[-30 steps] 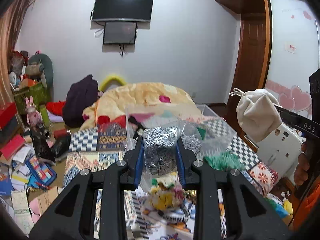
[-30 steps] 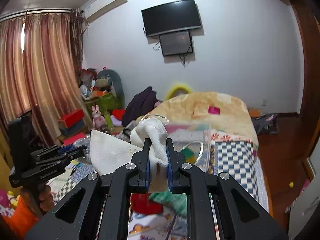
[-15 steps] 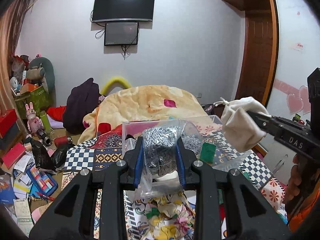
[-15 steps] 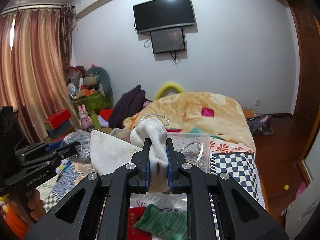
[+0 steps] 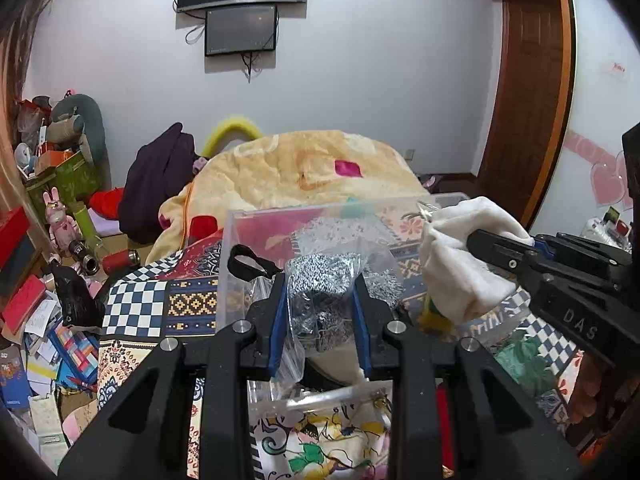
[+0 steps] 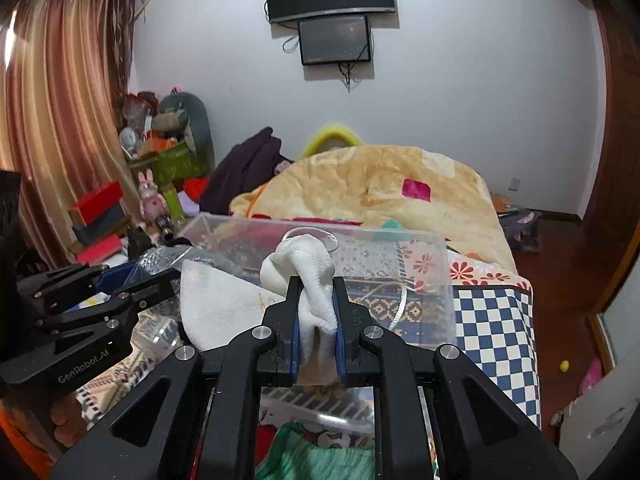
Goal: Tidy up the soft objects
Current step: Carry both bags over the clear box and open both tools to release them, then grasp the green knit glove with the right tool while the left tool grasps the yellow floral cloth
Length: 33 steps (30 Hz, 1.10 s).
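Observation:
My left gripper (image 5: 319, 312) is shut on a clear plastic bag holding black-and-white speckled fabric (image 5: 324, 292), held over a clear plastic storage box (image 5: 256, 220) on the bed. My right gripper (image 6: 316, 312) is shut on a white cloth pouch (image 6: 304, 268) with a metal ring on top, also over the box (image 6: 400, 248). The pouch shows in the left wrist view (image 5: 464, 256), to the right of the bag. The left gripper shows in the right wrist view (image 6: 132, 288) at the left. Inside the box lie a floral cloth (image 5: 328, 440) and a green cloth (image 6: 312, 460).
The bed carries a patchwork cover (image 5: 136, 304) and a yellow blanket (image 5: 300, 172). Books, boxes and toys litter the floor at left (image 5: 36, 340). A dark garment (image 5: 160, 176) lies at the bed's far left. A wooden door (image 5: 524, 92) stands at right.
Both grippers have come lower and forward over the clear box, each still holding its item. The box now fills the middle of both views.

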Available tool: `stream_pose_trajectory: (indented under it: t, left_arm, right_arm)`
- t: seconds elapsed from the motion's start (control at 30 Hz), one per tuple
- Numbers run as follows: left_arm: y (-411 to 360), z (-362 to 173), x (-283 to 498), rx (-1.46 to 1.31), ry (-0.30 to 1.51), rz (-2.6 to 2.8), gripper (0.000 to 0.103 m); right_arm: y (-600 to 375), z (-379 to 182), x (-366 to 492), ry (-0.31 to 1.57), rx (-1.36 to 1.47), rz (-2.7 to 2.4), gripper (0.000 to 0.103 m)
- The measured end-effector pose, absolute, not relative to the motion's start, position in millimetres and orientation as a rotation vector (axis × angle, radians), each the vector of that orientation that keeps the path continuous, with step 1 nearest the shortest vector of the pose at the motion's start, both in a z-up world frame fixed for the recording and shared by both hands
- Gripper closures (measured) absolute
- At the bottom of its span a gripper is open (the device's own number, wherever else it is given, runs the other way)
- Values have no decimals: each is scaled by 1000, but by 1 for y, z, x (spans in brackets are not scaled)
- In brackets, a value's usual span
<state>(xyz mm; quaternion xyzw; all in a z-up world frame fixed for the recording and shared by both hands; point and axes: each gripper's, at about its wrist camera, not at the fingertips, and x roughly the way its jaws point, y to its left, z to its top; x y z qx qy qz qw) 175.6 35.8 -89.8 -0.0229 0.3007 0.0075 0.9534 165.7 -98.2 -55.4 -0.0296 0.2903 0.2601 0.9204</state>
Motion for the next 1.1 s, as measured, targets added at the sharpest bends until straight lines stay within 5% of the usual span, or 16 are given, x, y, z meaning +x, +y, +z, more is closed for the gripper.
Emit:
stream_pose_trajectory:
  t: [0.23, 0.43, 0.5, 0.83, 0.97, 1.1]
  left_arm:
    - [32, -99, 183, -44, 647, 8, 73]
    - [30, -99, 180, -38, 650, 1, 64]
    - [30, -95, 176, -45, 638, -2, 58]
    - [29, -63, 140, -38, 536, -17, 33]
    - [32, -50, 122, -46, 492, -31, 20]
    - [36, -45, 106, -57, 461, -22, 6]
  right_arm:
    - [-88, -68, 171, 632, -125, 513, 89]
    - [-91, -66, 166, 641, -142, 512, 69]
    - [-95, -63, 162, 629, -141, 514, 58]
    - [-115, -37, 137, 545, -119, 533, 38]
    - [-125, -27, 122, 509, -98, 537, 18]
    - [-137, -25, 106, 490, -80, 540, 15]
